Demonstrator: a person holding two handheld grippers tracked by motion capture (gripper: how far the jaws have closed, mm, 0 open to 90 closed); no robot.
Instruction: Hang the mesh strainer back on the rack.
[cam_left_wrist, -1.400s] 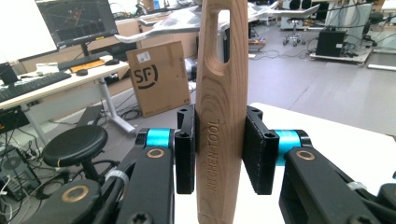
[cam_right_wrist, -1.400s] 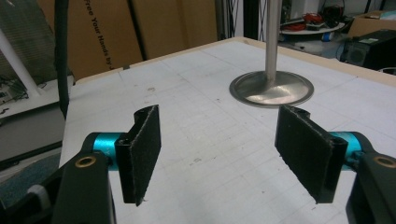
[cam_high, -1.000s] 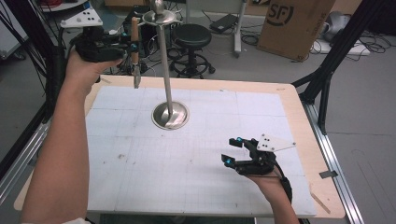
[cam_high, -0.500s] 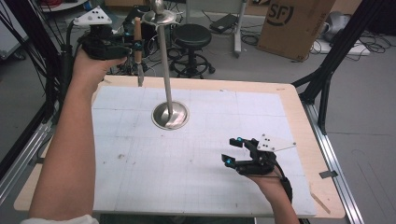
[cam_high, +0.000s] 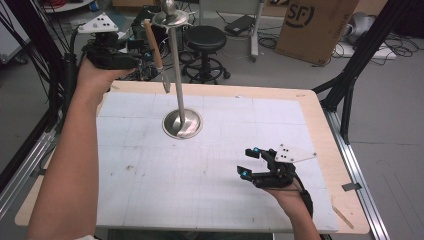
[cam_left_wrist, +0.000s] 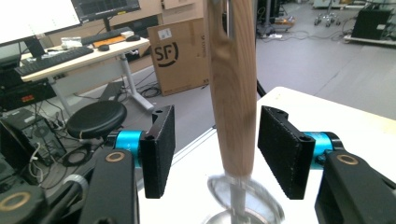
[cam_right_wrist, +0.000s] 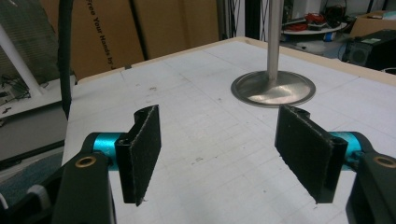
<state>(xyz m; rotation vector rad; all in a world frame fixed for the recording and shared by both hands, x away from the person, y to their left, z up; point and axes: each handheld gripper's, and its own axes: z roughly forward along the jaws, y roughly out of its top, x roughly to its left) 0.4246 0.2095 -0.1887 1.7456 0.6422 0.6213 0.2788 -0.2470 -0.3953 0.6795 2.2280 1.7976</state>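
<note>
— So what is the left gripper (cam_left_wrist: 212, 151) doing up there?
— Its jaws have just been opening; the wooden-handled utensil (cam_high: 154, 47) is hanging between the pads, touching neither, from the top of the metal stand (cam_high: 176, 70).
— And the right gripper (cam_high: 250, 161)?
— It is hovering low over the white mat (cam_high: 150, 175) near the table's right edge, jaws standing wide and holding nothing, well apart from the stand's round base (cam_right_wrist: 273, 88)
</note>
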